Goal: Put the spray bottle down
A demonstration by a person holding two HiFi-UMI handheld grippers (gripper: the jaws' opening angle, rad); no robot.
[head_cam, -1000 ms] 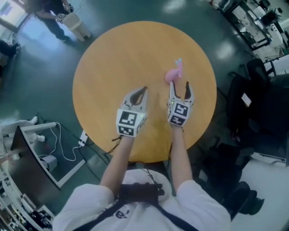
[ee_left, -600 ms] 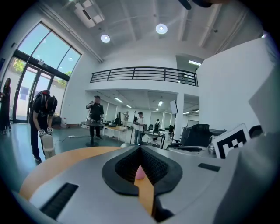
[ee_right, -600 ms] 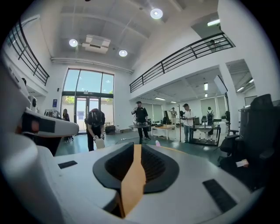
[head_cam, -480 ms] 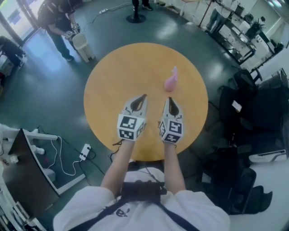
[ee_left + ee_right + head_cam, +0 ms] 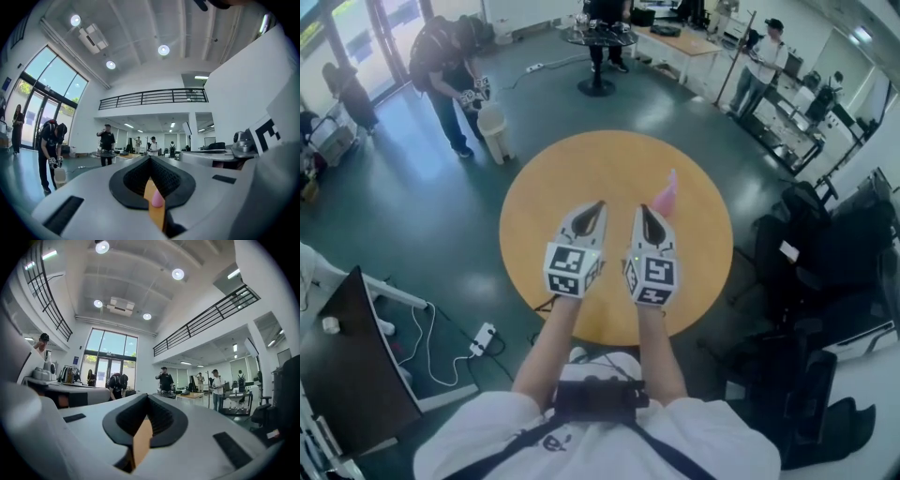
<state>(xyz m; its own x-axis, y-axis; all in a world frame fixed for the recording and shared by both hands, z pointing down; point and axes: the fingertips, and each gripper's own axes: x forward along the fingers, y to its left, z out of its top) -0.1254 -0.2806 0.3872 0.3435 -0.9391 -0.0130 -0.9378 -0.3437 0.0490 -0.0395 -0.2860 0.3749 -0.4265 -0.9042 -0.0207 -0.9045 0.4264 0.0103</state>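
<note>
Head view: round wooden table (image 5: 572, 169) below, both grippers held side by side above its middle and 6 o'clock half, tips pointing to 12 o'clock.

Spray bottle (image 5: 666, 197): pink, standing on the table top, free of both grippers. It sits at about 1 o'clock from the table's middle, and at 1 o'clock from the right gripper (image 5: 643, 208), near its tips but apart from them.

Left gripper (image 5: 598, 204): fingers together at the tips. Left gripper view shows the two pads meeting, nothing gripped; through the slit below the tips a strip of table and a bit of the pink bottle show, well beyond the jaws.

Right gripper: jaws have just been closing and now meet. Right gripper view shows the pads tip to tip, only table top seen through the slit, no object between them.

Beyond the table at 11 o'clock: a person (image 5: 450, 66) bent over a white bin (image 5: 494, 131) on the dark floor.
</note>
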